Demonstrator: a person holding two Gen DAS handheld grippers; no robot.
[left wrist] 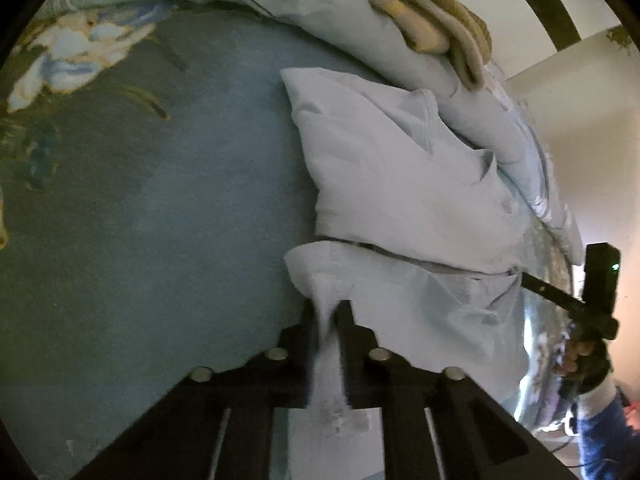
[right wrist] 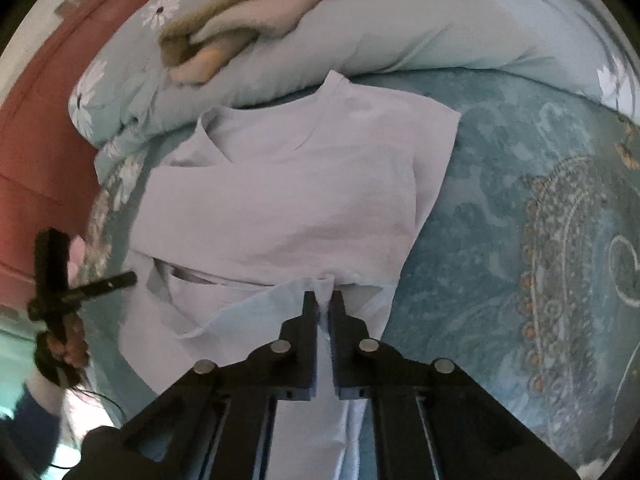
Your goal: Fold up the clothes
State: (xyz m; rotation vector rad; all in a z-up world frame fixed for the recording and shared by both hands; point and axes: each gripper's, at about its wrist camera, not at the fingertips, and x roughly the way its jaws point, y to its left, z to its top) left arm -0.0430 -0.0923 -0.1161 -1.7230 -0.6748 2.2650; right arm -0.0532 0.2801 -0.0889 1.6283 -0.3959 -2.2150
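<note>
A pale lilac T-shirt (right wrist: 280, 184) lies spread on a bed covered by a blue patterned bedspread (right wrist: 500, 208). Both tools are clamped on its near hem edge, one at each corner.

In the right wrist view, the right tool (right wrist: 325, 300) has its two fingers nearly together, with a thin pinch of shirt fabric between the tips. The shirt body stretches directly ahead of this tool, and the neckline sits at the far end, touching a light blue duvet (right wrist: 400, 36). A tan and cream folded blanket (right wrist: 240, 28) rests on top of that duvet. The left tool appears at the left edge of this view, held in the person's hand.

In the left wrist view, the left tool (left wrist: 329, 312) is likewise closed on a raised fold of the hem, and the shirt lies ahead and to its right.

The shirt's long axis runs away from both tools, hem near and collar far. The gripped hem is lifted slightly, and a dark gap shows between it and the shirt body. Judging by this, the coming move carries the hem forward, along that axis, toward the collar, with both tools travelling evenly so the fold lands square.
</note>
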